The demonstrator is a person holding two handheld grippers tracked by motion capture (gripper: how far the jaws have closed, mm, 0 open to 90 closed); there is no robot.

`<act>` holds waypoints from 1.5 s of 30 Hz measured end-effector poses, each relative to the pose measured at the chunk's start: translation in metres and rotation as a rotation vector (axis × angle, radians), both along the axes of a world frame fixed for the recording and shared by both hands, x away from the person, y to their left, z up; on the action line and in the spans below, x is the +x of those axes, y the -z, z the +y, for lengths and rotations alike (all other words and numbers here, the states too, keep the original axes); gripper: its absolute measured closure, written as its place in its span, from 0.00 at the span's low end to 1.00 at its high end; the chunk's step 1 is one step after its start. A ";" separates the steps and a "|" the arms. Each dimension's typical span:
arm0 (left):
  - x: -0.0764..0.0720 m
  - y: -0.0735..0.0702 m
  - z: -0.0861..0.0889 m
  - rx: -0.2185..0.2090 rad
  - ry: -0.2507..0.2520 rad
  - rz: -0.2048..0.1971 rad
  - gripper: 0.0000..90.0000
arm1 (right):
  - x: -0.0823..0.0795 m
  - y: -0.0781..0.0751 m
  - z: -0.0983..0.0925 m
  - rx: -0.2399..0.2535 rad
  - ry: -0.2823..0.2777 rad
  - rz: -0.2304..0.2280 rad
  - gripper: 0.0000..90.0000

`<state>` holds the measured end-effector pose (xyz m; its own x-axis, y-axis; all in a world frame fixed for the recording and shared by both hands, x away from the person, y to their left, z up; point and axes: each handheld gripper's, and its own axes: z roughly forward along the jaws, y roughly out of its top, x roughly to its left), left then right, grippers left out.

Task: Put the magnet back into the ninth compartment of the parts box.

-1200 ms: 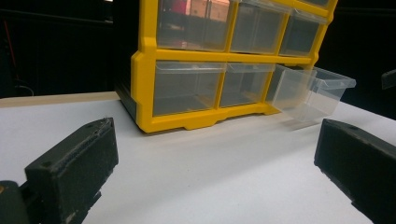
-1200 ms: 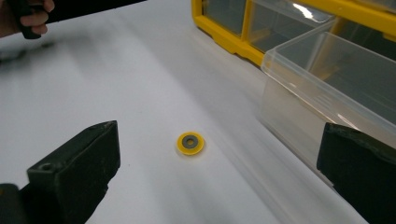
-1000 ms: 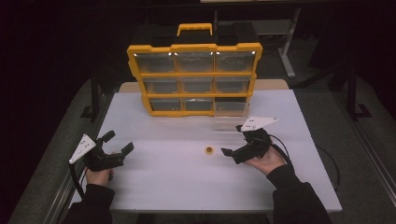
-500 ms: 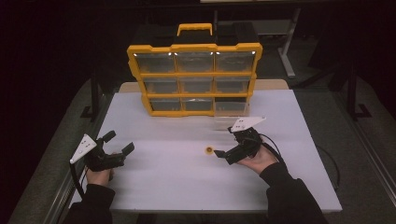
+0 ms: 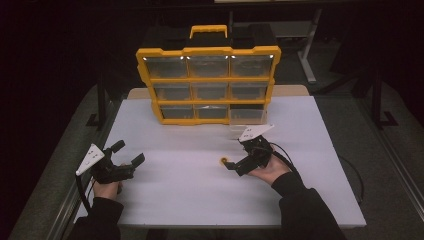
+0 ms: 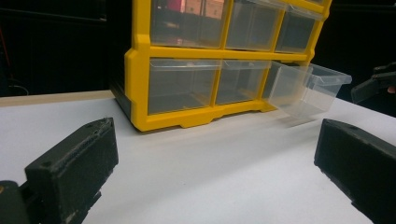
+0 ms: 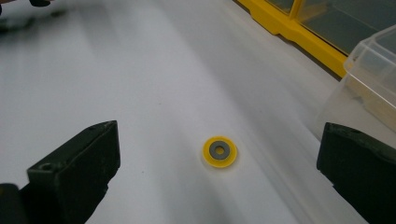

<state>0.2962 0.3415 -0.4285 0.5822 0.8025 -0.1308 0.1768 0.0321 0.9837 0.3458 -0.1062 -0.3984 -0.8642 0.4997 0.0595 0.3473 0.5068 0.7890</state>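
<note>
A small yellow washer (image 5: 223, 161) with a grey centre lies flat on the white table (image 5: 190, 200). In the right gripper view the washer (image 7: 219, 151) sits between the two wide-apart jaws. My right gripper (image 5: 237, 156) is open, low over the table, just right of the washer and pointing left at it. A yellow organizer (image 5: 207, 82) with clear drawers stands upright at the back. Its bottom-right clear drawer (image 5: 246, 116) is pulled out, and the drawer (image 6: 308, 88) looks empty. My left gripper (image 5: 128, 152) rests open at the table's left, holding nothing.
The pulled-out drawer (image 7: 369, 79) stands close behind the right gripper. The organizer's yellow frame (image 6: 140, 88) fills the back of the table. A black cable (image 5: 350, 175) trails off the right edge. Dark floor surrounds the table.
My right gripper has moved left and down toward the washer, which now lies between its jaws. The left gripper and the washer have stayed put.
</note>
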 end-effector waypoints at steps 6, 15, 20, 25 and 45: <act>0.000 0.000 0.000 0.000 0.000 -0.002 0.00 | 0.003 0.003 0.007 -0.014 -0.007 0.012 0.00; 0.000 0.000 0.000 0.001 -0.003 -0.003 0.00 | 0.008 0.011 0.018 -0.040 -0.027 0.033 0.00; 0.000 0.000 0.000 0.000 -0.002 -0.005 0.00 | 0.012 0.015 0.023 -0.054 -0.026 0.042 0.00; 0.000 0.000 0.000 0.001 -0.002 -0.004 0.00 | 0.015 0.020 0.025 -0.063 -0.023 0.050 0.00; 0.000 0.000 0.001 0.003 -0.005 -0.006 0.00 | 0.028 0.039 0.033 -0.121 -0.004 0.086 0.00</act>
<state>0.2961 0.3423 -0.4285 0.5790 0.8057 -0.1250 0.1703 0.0303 0.9849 0.3738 -0.0728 -0.4370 -0.8605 0.5041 0.0735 0.4090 0.5976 0.6896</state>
